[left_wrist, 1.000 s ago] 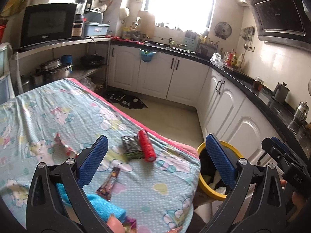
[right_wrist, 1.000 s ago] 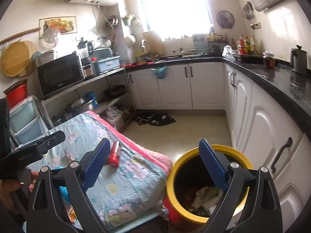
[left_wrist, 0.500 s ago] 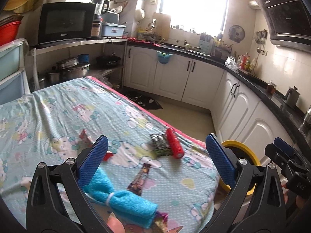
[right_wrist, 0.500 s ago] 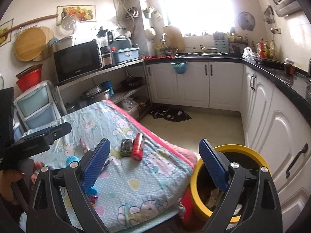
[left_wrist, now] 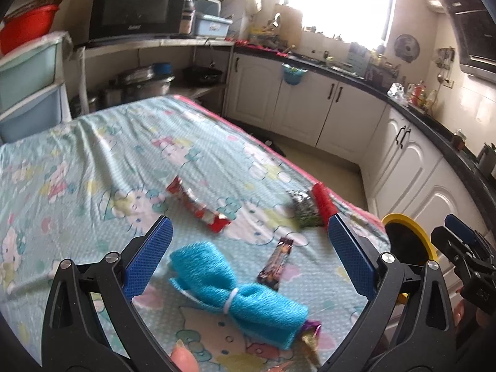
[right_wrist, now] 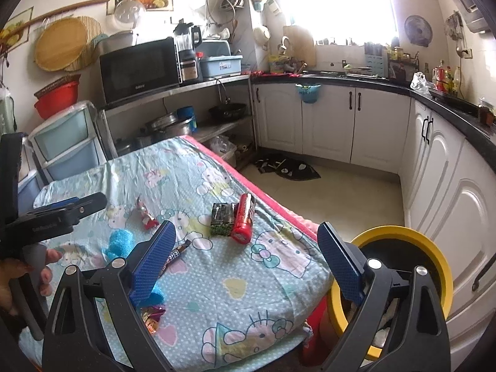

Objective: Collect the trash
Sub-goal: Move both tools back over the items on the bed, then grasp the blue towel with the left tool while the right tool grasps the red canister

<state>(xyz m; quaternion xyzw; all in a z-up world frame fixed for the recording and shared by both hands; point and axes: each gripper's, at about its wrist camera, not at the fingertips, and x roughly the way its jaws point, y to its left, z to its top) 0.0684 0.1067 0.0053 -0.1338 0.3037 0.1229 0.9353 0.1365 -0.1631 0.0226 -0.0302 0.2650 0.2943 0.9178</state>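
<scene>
Both grippers gape empty; left gripper (left_wrist: 248,248) nearer the trash, dark wrapper (left_wrist: 275,262) just ahead, long axis running away toward bin (right_wrist: 434,266) side

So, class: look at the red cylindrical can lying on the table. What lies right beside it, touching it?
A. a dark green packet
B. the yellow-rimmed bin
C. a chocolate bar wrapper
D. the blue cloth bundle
A: in the right wrist view the dark green packet lies flat against the side of the red can, while the blue cloth bundle sits well apart.
</scene>
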